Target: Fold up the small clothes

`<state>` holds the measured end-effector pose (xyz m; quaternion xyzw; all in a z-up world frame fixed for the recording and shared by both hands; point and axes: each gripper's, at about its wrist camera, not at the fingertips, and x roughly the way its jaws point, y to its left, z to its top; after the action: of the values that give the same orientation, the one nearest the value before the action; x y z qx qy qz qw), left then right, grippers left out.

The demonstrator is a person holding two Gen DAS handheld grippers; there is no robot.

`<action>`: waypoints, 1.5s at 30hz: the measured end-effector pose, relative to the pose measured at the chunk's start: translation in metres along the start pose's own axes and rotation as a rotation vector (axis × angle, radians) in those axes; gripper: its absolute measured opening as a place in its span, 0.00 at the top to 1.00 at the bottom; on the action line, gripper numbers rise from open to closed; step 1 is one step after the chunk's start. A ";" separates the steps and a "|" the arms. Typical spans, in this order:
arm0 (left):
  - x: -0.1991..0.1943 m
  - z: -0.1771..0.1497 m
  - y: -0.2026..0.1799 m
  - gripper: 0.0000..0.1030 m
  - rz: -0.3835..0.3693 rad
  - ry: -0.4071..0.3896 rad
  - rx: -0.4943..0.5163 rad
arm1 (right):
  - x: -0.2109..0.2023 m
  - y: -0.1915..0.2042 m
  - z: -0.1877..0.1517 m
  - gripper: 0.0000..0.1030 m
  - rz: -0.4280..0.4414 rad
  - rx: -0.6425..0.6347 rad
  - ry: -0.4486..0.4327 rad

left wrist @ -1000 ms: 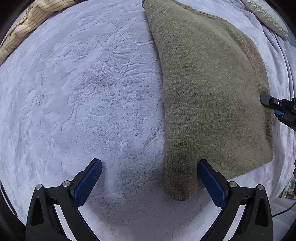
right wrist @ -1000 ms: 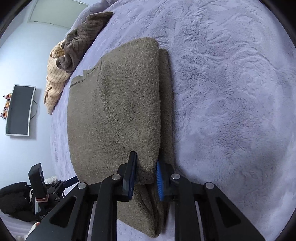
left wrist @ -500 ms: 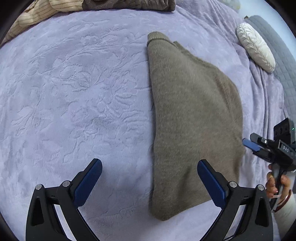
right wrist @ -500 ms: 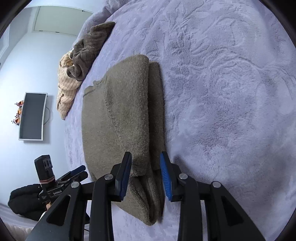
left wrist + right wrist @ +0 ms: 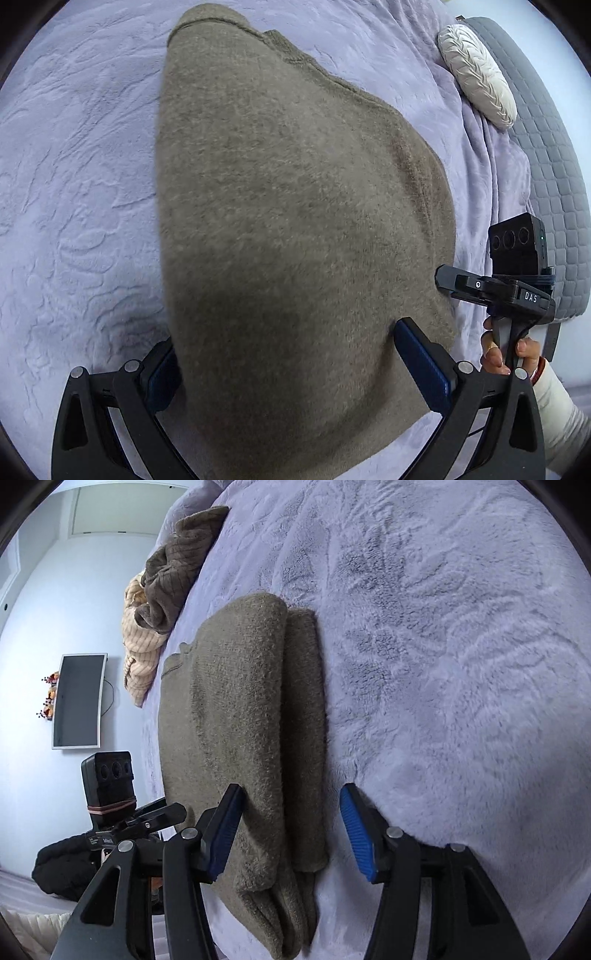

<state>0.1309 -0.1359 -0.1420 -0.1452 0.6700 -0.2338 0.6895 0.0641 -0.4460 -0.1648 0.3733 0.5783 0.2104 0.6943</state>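
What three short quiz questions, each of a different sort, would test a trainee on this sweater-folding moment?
1. True or false: the right claw is shut on the folded sweater.
2. What lies at the bed's far edge? A) loose clothes B) a basket C) shoes
3. Fill in: the left claw is ____, with the sweater's near end between its fingers.

Key: 1 false, it is open; 2 A; 3 open.

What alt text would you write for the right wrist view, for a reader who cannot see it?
Open right tongs straddle the near edge of a folded olive-brown sweater lying on a lavender plush blanket. Crumpled clothes lie beyond it, and the left tongs show at lower left.
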 end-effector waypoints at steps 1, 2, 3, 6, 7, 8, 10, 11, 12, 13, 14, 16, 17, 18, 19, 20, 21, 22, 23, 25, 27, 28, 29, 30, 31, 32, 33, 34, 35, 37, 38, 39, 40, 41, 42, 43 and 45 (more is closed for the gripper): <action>0.002 0.004 -0.002 0.00 0.002 -0.007 -0.003 | 0.002 0.001 0.002 0.42 0.006 -0.010 0.008; 0.005 0.008 -0.005 0.00 0.012 -0.013 -0.012 | 0.005 0.003 0.004 0.42 0.016 -0.021 0.015; 0.007 0.010 -0.007 0.00 0.019 -0.020 -0.022 | 0.010 0.007 0.008 0.42 0.040 -0.037 0.023; 0.010 0.013 -0.007 0.00 0.030 -0.036 -0.029 | 0.027 0.018 0.015 0.42 0.086 -0.065 0.049; 0.011 0.013 -0.007 0.00 0.033 -0.039 -0.028 | 0.034 0.020 0.016 0.42 0.088 -0.068 0.057; 0.012 0.014 -0.007 0.01 0.027 -0.045 -0.034 | 0.043 0.021 0.018 0.42 0.092 -0.059 0.064; 0.005 0.011 -0.002 0.10 0.018 -0.065 -0.049 | 0.048 0.017 0.018 0.45 0.116 -0.008 0.053; 0.002 0.009 -0.002 0.13 0.011 -0.079 -0.047 | 0.048 0.017 0.017 0.49 0.125 0.009 0.045; -0.002 0.007 -0.001 0.19 0.004 -0.090 -0.041 | 0.047 0.017 0.015 0.58 0.131 0.015 0.038; -0.004 0.007 -0.002 0.26 -0.001 -0.097 -0.037 | 0.045 0.016 0.012 0.61 0.147 0.029 0.035; -0.008 0.006 -0.002 0.29 -0.013 -0.105 -0.037 | 0.041 0.015 0.010 0.66 0.166 0.046 0.030; -0.020 0.002 0.000 0.43 -0.040 -0.118 -0.040 | 0.036 0.017 0.007 0.68 0.219 0.082 0.019; -0.026 0.001 0.000 0.45 -0.055 -0.122 -0.039 | 0.034 0.020 0.005 0.68 0.239 0.088 0.015; -0.033 -0.001 0.000 0.46 -0.076 -0.126 -0.037 | 0.032 0.025 0.003 0.68 0.259 0.090 0.012; -0.040 -0.003 -0.001 0.46 -0.093 -0.130 -0.033 | 0.030 0.031 0.000 0.68 0.275 0.089 0.010; -0.046 -0.005 -0.002 0.46 -0.097 -0.134 -0.027 | 0.028 0.036 -0.002 0.68 0.288 0.089 0.008; -0.055 -0.008 -0.005 0.46 -0.098 -0.139 -0.012 | 0.026 0.043 -0.006 0.68 0.301 0.091 0.007; -0.063 -0.011 -0.006 0.46 -0.098 -0.144 0.002 | 0.025 0.048 -0.009 0.68 0.311 0.091 0.007; -0.074 -0.017 -0.007 0.46 -0.102 -0.149 0.014 | 0.023 0.054 -0.013 0.68 0.321 0.092 0.006; -0.094 -0.029 -0.004 0.46 -0.117 -0.156 0.026 | 0.019 0.068 -0.023 0.68 0.342 0.086 0.003; -0.112 -0.043 -0.001 0.46 -0.121 -0.164 0.037 | 0.017 0.084 -0.034 0.68 0.360 0.076 0.002; -0.122 -0.053 0.003 0.46 -0.119 -0.169 0.041 | 0.017 0.091 -0.039 0.68 0.368 0.071 0.003; -0.130 -0.062 0.007 0.46 -0.116 -0.171 0.041 | 0.018 0.099 -0.046 0.68 0.375 0.066 0.007; -0.139 -0.073 0.013 0.46 -0.110 -0.174 0.037 | 0.021 0.107 -0.053 0.68 0.379 0.060 0.012; -0.148 -0.084 0.019 0.46 -0.100 -0.176 0.031 | 0.025 0.115 -0.061 0.68 0.382 0.055 0.017; -0.156 -0.096 0.027 0.46 -0.093 -0.177 0.026 | 0.031 0.124 -0.069 0.68 0.385 0.051 0.024; -0.163 -0.108 0.035 0.46 -0.082 -0.178 0.013 | 0.038 0.132 -0.078 0.68 0.390 0.050 0.034; -0.170 -0.121 0.045 0.46 -0.072 -0.179 -0.004 | 0.045 0.138 -0.085 0.68 0.391 0.048 0.044; -0.173 -0.130 0.050 0.46 -0.064 -0.180 -0.017 | 0.052 0.144 -0.093 0.68 0.390 0.043 0.054; -0.179 -0.153 0.069 0.46 -0.043 -0.179 -0.053 | 0.075 0.161 -0.106 0.68 0.387 0.030 0.080; -0.182 -0.164 0.078 0.46 -0.033 -0.176 -0.064 | 0.087 0.165 -0.113 0.68 0.386 0.030 0.095; -0.182 -0.174 0.088 0.46 -0.016 -0.171 -0.084 | 0.097 0.167 -0.119 0.68 0.386 0.034 0.108; -0.180 -0.182 0.096 0.46 -0.001 -0.166 -0.098 | 0.107 0.169 -0.124 0.68 0.381 0.039 0.119; -0.178 -0.189 0.104 0.46 0.023 -0.163 -0.116 | 0.115 0.171 -0.129 0.68 0.372 0.041 0.129; -0.176 -0.195 0.111 0.46 0.052 -0.163 -0.133 | 0.125 0.172 -0.131 0.68 0.357 0.039 0.139; -0.175 -0.201 0.117 0.46 0.079 -0.163 -0.147 | 0.135 0.172 -0.134 0.68 0.329 0.035 0.151; -0.178 -0.215 0.131 0.46 0.147 -0.176 -0.177 | 0.148 0.172 -0.137 0.66 0.227 0.038 0.162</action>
<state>-0.0648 0.0917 -0.0696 -0.1757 0.6338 -0.1090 0.7453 -0.0075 -0.1926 -0.1366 0.4313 0.5904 0.3057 0.6099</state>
